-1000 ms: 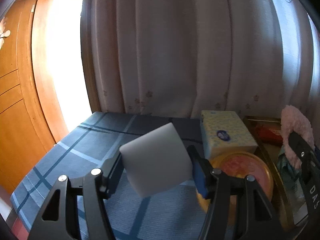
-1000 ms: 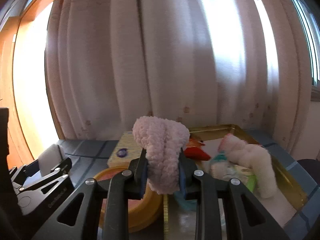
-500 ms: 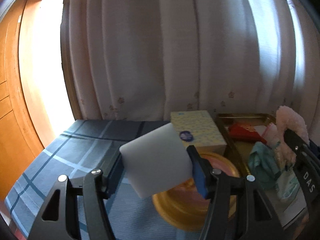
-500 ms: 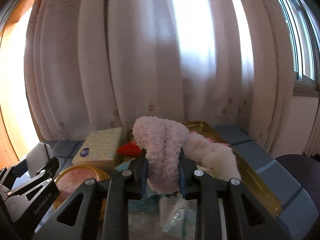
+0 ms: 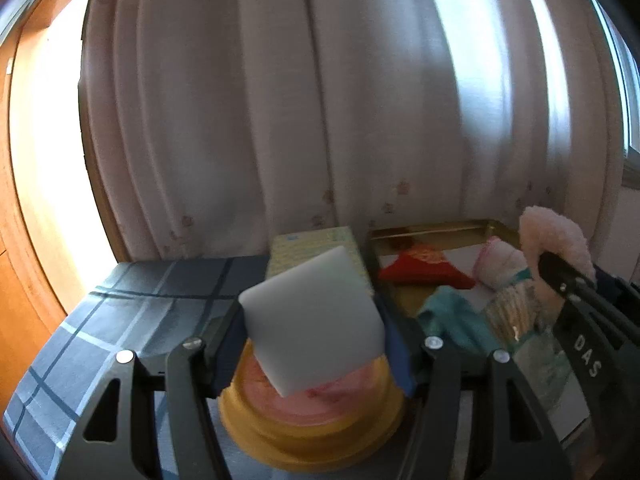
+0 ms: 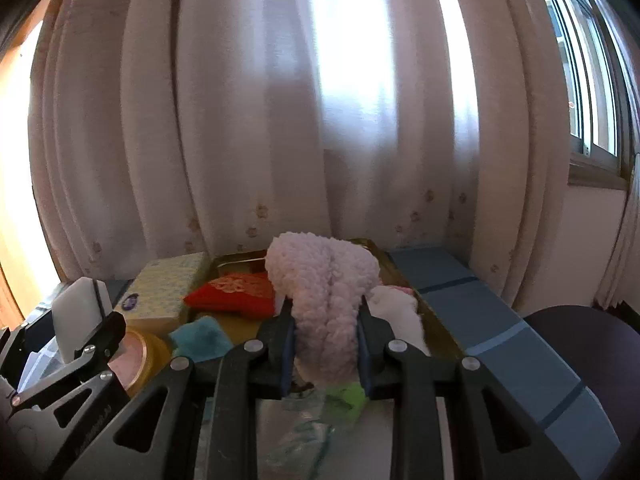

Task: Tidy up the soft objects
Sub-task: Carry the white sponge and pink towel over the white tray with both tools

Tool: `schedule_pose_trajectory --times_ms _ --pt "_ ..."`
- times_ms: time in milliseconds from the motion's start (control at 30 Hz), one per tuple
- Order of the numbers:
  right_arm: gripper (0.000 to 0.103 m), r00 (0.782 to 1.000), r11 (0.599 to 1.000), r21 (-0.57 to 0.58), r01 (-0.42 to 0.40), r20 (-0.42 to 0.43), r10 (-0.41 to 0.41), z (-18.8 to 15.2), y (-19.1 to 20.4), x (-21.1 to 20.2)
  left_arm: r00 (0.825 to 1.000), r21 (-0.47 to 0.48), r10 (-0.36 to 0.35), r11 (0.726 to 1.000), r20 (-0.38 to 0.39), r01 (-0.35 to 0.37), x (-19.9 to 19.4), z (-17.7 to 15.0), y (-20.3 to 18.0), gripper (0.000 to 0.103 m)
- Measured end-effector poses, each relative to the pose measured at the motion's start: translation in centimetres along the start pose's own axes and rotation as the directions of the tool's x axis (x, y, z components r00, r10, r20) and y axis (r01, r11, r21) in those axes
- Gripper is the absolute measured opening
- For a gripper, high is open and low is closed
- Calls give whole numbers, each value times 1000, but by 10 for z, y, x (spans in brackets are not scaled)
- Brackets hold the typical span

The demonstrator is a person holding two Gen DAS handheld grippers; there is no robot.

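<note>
- The left gripper (image 5: 316, 332) clenches a white sponge block (image 5: 314, 320), tilted on one corner and held above a round yellow tin (image 5: 312, 436) with a pink lid.
- The tin rests on a blue plaid tablecloth (image 5: 132, 312); behind the block stands a yellow tissue box (image 5: 316, 244), just beside a gold tray (image 5: 432, 229).
- The right gripper (image 6: 325, 344) grasps a fluffy pink plush piece (image 6: 322, 292), folded over between its blue-padded fingers (image 6: 287, 346) and held upright above the gold tray (image 6: 436, 328).
- Inside the tray lie a red embroidered pouch (image 6: 232, 292), a teal cloth (image 6: 200, 338), a white plush item (image 6: 396, 308) partly hidden behind the gripper, and a clear plastic wrapper with a green patch (image 6: 344, 398).
- From the right wrist view, the left gripper (image 6: 86, 334) appears at the lower left with the white block (image 6: 76, 316) pinched in its jaws, near the yellow tin (image 6: 148, 352) and the tissue box (image 6: 168, 292).
- From the left wrist view, the right gripper (image 5: 560, 280) enters at the right edge, the pink plush (image 5: 556, 236) rising above its black finger.
- A pale pleated curtain (image 6: 320, 120) hangs behind the table, with a window (image 6: 584, 80) at the right and an orange wooden door (image 5: 16, 280) at the left.
</note>
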State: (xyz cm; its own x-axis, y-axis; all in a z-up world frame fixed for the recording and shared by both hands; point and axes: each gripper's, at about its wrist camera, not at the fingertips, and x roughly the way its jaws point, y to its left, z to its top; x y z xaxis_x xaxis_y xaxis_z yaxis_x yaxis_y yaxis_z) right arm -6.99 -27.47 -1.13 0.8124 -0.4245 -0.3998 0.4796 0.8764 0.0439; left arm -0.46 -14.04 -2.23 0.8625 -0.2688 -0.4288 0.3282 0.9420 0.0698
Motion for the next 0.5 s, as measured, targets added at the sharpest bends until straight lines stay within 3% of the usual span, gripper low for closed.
schedule_pose_trajectory --times_ms 500 --pt "28 998 999 -18 46 -38 -47 7 -30 17 996 79 -91 993 -23 92 7 10 -55 61"
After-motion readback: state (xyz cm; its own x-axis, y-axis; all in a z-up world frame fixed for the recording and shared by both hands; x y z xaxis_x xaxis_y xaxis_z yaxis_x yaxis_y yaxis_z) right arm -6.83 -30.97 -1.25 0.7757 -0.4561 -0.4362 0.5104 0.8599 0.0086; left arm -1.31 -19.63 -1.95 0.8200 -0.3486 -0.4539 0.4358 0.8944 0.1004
